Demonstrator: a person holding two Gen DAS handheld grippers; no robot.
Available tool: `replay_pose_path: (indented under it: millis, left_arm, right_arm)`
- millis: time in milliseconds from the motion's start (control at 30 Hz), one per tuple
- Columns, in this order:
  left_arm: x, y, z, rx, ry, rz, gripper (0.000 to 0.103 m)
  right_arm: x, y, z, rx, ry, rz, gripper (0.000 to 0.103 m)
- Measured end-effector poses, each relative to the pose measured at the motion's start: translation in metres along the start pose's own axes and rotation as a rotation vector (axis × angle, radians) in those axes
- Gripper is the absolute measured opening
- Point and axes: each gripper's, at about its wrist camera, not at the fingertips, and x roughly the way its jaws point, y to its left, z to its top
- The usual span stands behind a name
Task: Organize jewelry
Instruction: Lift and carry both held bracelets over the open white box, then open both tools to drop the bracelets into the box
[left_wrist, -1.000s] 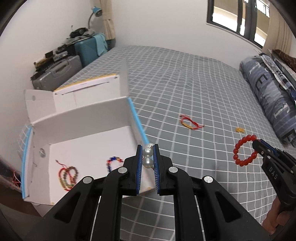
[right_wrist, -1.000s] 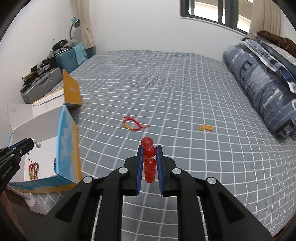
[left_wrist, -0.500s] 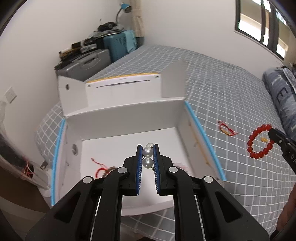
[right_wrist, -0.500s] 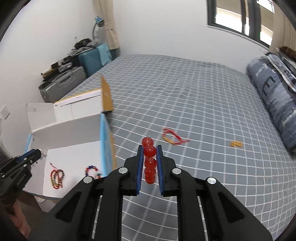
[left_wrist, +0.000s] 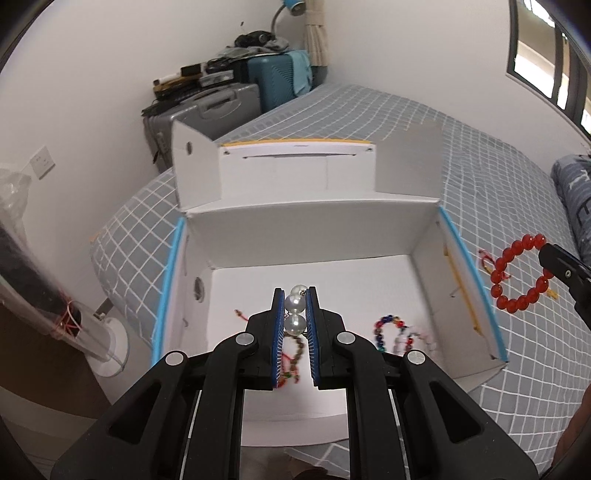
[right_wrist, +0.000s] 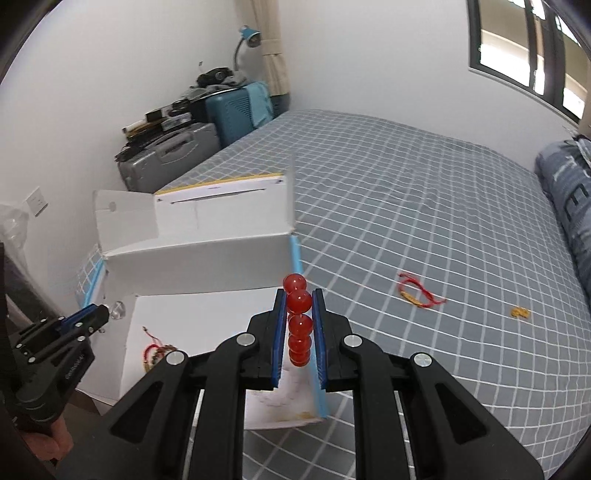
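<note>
Directly below my left gripper (left_wrist: 295, 314), clamped on pearl beads (left_wrist: 295, 312), lies box (left_wrist: 391, 230) floor; right gripper (right_wrist: 298, 325), gripping red bracelet (right_wrist: 298, 314), sits at box's right wall, i.e. farther off.

My left wrist view looks steeply down, close over the open white box (left_wrist: 306, 229); my right wrist view sits beside it, facing across the bed (right_wrist: 424, 206). Both share the box, bed and corner suitcases (left_wrist: 207, 107)

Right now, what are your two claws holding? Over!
Left gripper shut on pearl beads, above the open white box. Right gripper shut on red bead bracelet, beside the box. Nothing in the way.
</note>
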Motion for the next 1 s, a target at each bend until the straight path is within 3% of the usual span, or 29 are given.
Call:
replay_pose_path:
  millis: [467,1000]
  left_arm:
    - [0.059,0.027,-0.022,-0.040,0.128,0.004,0.011]
    - [0.090,0.028,-0.036,-0.061,0.218,0.001,0.012]
  right_arm:
    - [0.080,0.050,-0.033,-0.064,0.149,0.057,0.013]
    - [0.114,0.056,-0.053,-0.081,0.264,0.029,0.013]
